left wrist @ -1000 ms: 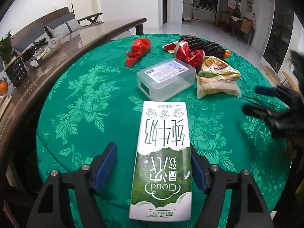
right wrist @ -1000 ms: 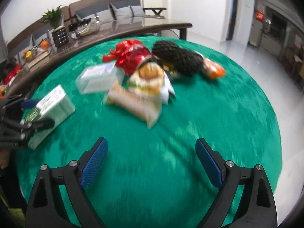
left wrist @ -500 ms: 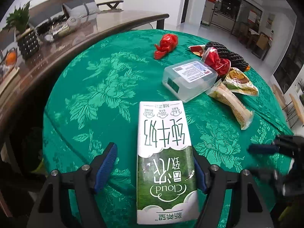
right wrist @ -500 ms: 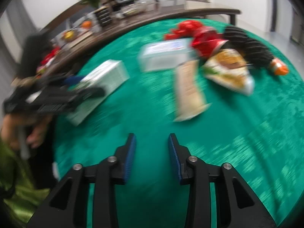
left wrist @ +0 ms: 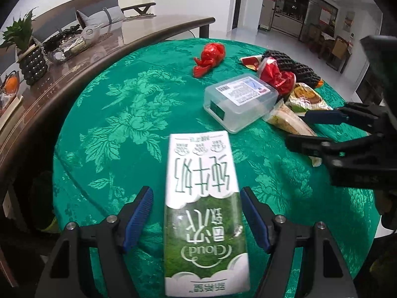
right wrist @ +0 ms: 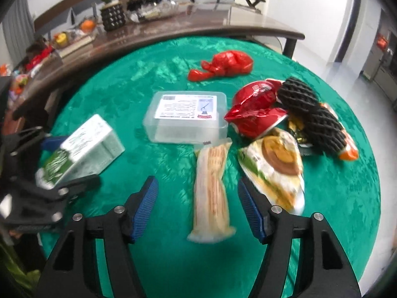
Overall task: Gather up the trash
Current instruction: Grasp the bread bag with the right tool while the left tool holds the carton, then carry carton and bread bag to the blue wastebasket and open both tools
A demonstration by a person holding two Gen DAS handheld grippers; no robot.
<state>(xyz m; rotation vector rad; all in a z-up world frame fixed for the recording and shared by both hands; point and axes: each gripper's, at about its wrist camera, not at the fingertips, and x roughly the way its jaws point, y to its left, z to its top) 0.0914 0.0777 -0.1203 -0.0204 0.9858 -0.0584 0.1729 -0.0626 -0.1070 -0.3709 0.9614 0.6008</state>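
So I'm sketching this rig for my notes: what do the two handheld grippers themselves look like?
Both look alike. The left gripper and the right gripper each have two black angular plastic fingers with triangular cut-outs, silver round pivot screws, and ribbed blue pads on the inner faces. No cables or markings show.

1. The surface [left wrist: 119, 114] wears a green cloth with a woven flower pattern, a little shiny like satin.
2. The milk carton [left wrist: 203, 211] is smooth printed cardboard, matt white and green.
3. The box [right wrist: 186, 116] is cloudy clear plastic with a white paper label on the lid.
4. The red bag [right wrist: 223, 65] is thin, crumpled, glossy plastic film.
5. The snack wrappers [right wrist: 273, 164] are shiny foil-like plastic.
6. The black sleeves [right wrist: 312, 116] at the far right are rough foam net.
7. The long table [left wrist: 99, 57] behind is polished dark wood, reflecting light.
8. Both claws are matt black plastic with ribbed blue pads [right wrist: 146, 206] and small metal bolts.
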